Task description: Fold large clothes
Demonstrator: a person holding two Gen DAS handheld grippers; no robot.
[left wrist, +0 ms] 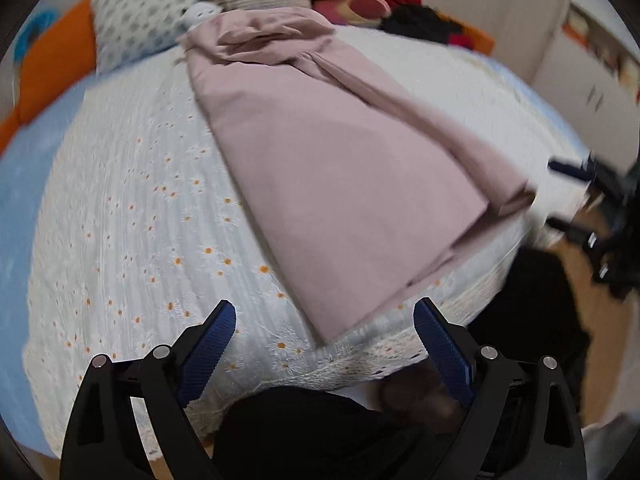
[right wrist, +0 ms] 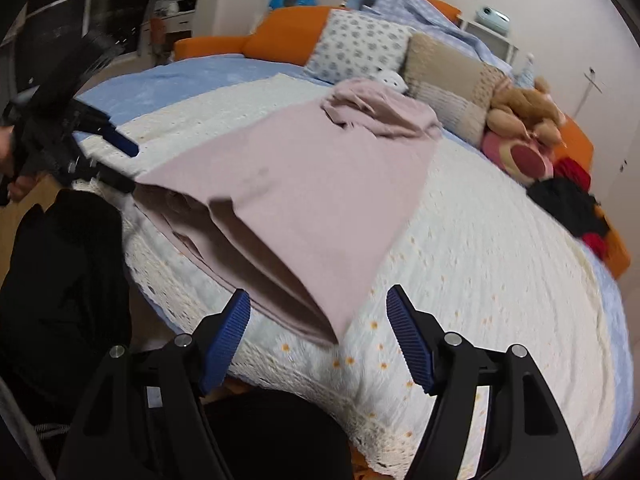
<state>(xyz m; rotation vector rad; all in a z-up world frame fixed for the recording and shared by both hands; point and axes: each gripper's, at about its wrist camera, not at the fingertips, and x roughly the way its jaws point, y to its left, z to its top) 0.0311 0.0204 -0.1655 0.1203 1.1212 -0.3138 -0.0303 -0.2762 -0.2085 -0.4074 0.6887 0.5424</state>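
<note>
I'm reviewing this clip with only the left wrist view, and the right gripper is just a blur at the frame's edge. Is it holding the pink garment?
Observer: No. In the right wrist view the right gripper stands open and its pads press on nothing. A corner of the pink garment shows in the gap, ungripped.
Operator: Does the fold look tidy from that side?
Observer: Not quite. The garment's edge facing the left gripper shows several layers lying unevenly.
Operator: Is there anything beyond the pillows?
Observer: Yes, a white side table with a teal device on top.
</note>
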